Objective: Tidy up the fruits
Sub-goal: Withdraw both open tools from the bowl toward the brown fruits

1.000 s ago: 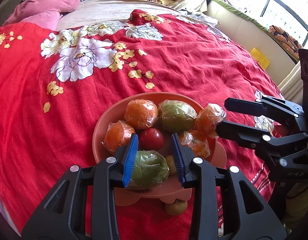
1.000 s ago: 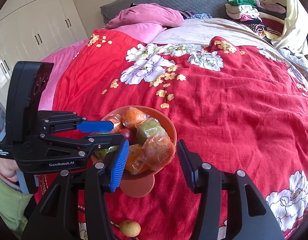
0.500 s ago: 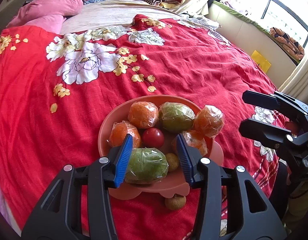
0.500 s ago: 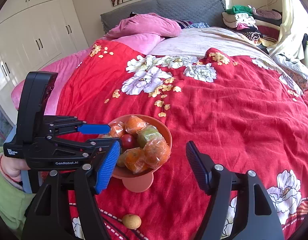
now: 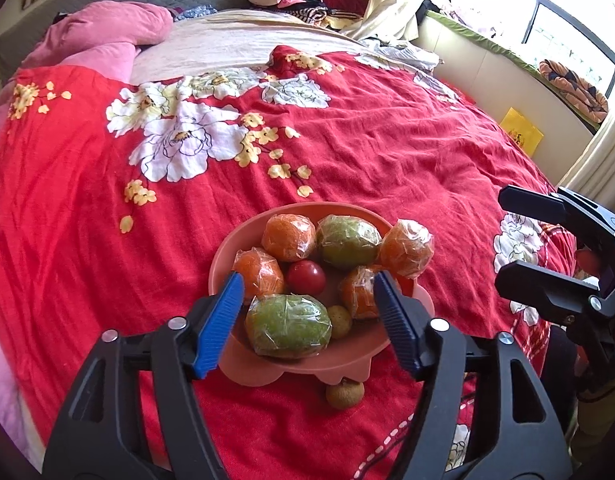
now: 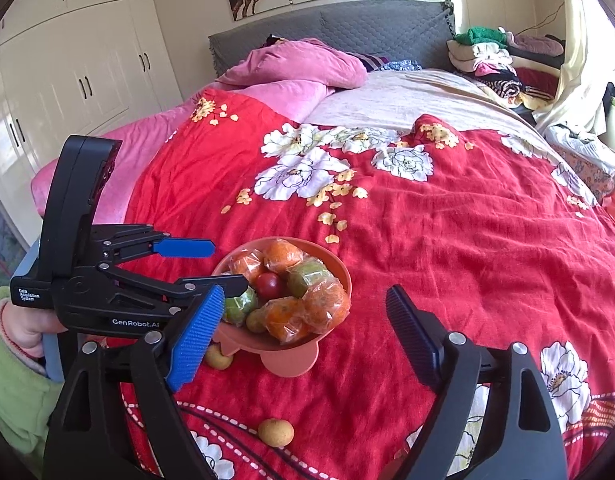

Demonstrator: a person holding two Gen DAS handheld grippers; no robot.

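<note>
A salmon footed bowl (image 5: 227, 248) on the red flowered bedspread holds several wrapped oranges, two wrapped green fruits, a red tomato (image 5: 306, 277) and a small longan (image 5: 339, 316). My left gripper (image 5: 307, 284) hovers over the bowl's near side with its jaws opening. The nearer green fruit (image 5: 288, 326) lies in the bowl between them, untouched by the pads. My right gripper (image 6: 305, 292) is also opening, holds nothing, and stands short of the bowl (image 6: 339, 268). Each gripper shows in the other's view: right (image 5: 505, 236), left (image 6: 225, 264).
Loose longans lie on the bedspread, one by the bowl's foot (image 5: 344, 394) (image 6: 218, 356) and one nearer me (image 6: 275, 432). Pink pillows (image 6: 299, 64) and folded clothes (image 6: 483, 56) sit at the bed's head. A hand in a green sleeve (image 6: 15, 360) holds the left gripper.
The left jaws have spread away from the green fruit that they flanked closely, and it now rests in the bowl. The right jaws have widened too. Both grippers have drawn back and up.
</note>
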